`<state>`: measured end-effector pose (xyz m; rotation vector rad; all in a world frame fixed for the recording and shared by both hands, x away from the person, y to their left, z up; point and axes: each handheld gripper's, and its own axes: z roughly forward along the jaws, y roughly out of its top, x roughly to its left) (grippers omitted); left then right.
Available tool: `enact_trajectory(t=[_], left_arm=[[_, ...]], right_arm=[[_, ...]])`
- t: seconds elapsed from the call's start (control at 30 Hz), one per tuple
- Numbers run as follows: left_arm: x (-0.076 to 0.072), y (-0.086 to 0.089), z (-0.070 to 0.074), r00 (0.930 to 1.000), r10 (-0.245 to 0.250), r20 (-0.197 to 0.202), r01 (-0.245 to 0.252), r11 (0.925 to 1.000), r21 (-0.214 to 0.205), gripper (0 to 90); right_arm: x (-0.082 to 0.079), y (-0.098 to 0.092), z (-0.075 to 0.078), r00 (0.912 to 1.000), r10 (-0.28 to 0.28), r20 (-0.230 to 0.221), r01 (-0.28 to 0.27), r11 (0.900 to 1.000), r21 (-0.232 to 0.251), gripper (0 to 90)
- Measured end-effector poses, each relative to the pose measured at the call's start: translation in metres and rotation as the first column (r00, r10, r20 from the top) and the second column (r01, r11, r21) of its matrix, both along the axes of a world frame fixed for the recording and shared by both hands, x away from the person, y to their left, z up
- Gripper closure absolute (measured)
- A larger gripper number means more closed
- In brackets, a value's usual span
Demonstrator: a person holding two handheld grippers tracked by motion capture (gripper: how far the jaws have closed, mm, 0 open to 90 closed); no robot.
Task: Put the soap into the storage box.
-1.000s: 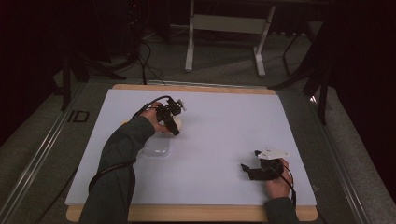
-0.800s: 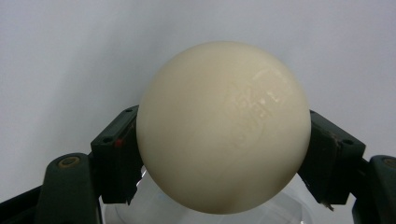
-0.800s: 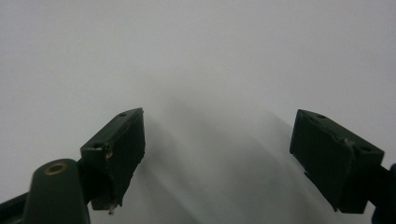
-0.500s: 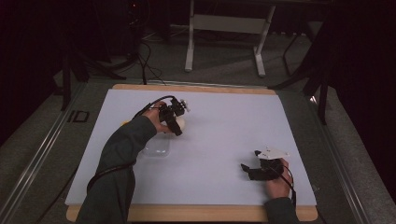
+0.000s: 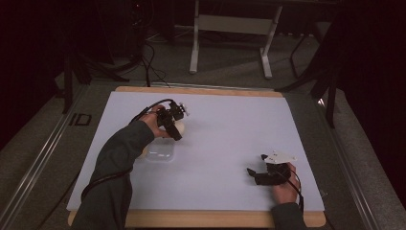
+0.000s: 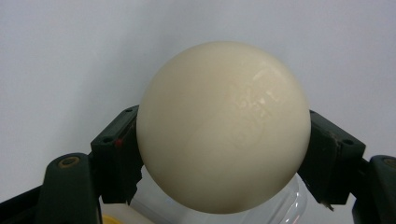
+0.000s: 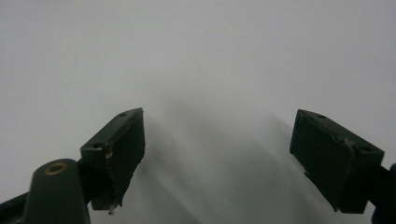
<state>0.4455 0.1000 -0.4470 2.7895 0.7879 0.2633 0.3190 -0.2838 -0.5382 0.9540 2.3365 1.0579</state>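
At ten o'clock on the white worktop (image 5: 230,143), smooth cream ball (image 6: 223,126) pinched in left tongs (image 5: 176,128), liable to squirt free above clear plastic tub (image 5: 160,154); right tongs (image 5: 256,176) wide open, empty.

dark grey sleeves, black tools with trailing black cables, a grey three-cornered plate on the right tool (image 5: 261,175).

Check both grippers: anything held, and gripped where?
The left gripper holds a cream ball, its jaws pressing on the ball's opposite sides at about its widest part. The right gripper is open over the white table sheet, holding nothing.
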Motion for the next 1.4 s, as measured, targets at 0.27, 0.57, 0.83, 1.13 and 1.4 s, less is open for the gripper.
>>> enact_trajectory(t=[0.27,0.57,0.83,1.13,1.4], left_arm=[[-0.006,0.007,0.0,1.0,0.001,0.007,-0.001,1.0,0.008,24.8],[-0.012,0.013,-0.001,0.9996,0.023,0.015,-0.023,0.9997,0.0,24.8],[-0.017,0.021,0.004,0.9993,0.026,0.026,-0.026,0.9995,-0.02,24.8],[-0.022,0.031,0.008,0.9985,0.04,0.037,-0.04,0.999,-0.02,24.8],[-0.025,0.034,0.009,0.9984,0.037,0.042,-0.036,0.9991,-0.02,24.8]], right_arm=[[0.0,0.0,0.0,1.0,-0.001,0.002,0.001,1.0,-0.001,17.7],[0.0,0.0,0.0,1.0,-0.001,0.003,0.001,1.0,-0.002,17.7],[0.0,0.0,0.0,1.0,0.0,0.004,0.0,1.0,-0.002,17.7],[0.0,0.0,0.0,1.0,0.0,0.003,0.0,1.0,-0.005,17.7],[-0.001,0.0,0.0,1.0,0.0,0.004,0.0,1.0,-0.005,17.7]])
